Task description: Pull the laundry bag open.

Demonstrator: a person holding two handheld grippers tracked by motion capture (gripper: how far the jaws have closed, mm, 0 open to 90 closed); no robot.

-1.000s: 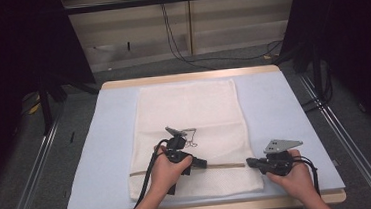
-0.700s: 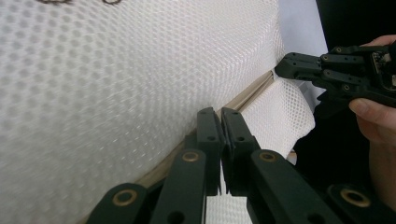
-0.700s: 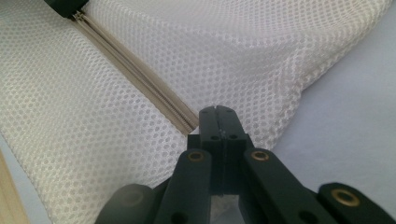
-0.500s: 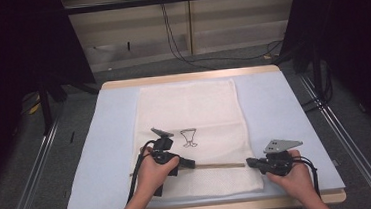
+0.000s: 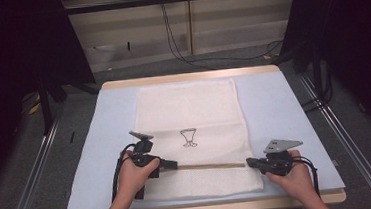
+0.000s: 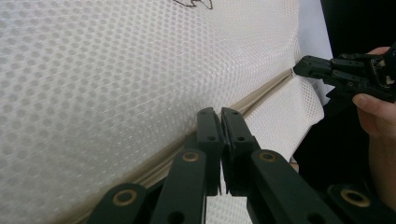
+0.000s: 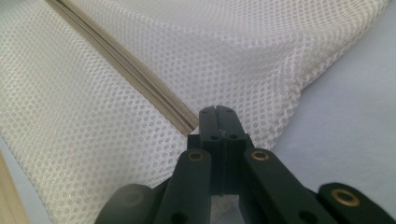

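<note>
The mesh bag (image 5: 191,134) lies flat mid-table, its zip (image 5: 206,166) running near the table's front edge. It looks soft, light & floppy (it would bunch up if pushed). The left gripper (image 5: 174,163) is pinched shut at the zip; the right gripper (image 5: 250,162) is shut on the zip's end. Best hold: the stiff zip tape, not the mesh.

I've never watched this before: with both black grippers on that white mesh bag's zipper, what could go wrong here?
1. The left gripper is shut on the beige zipper; its small hold might slip off.
2. The right gripper pinches the zipper's end at the white mesh bag's edge; if it lets go, the bag may bunch.
</note>
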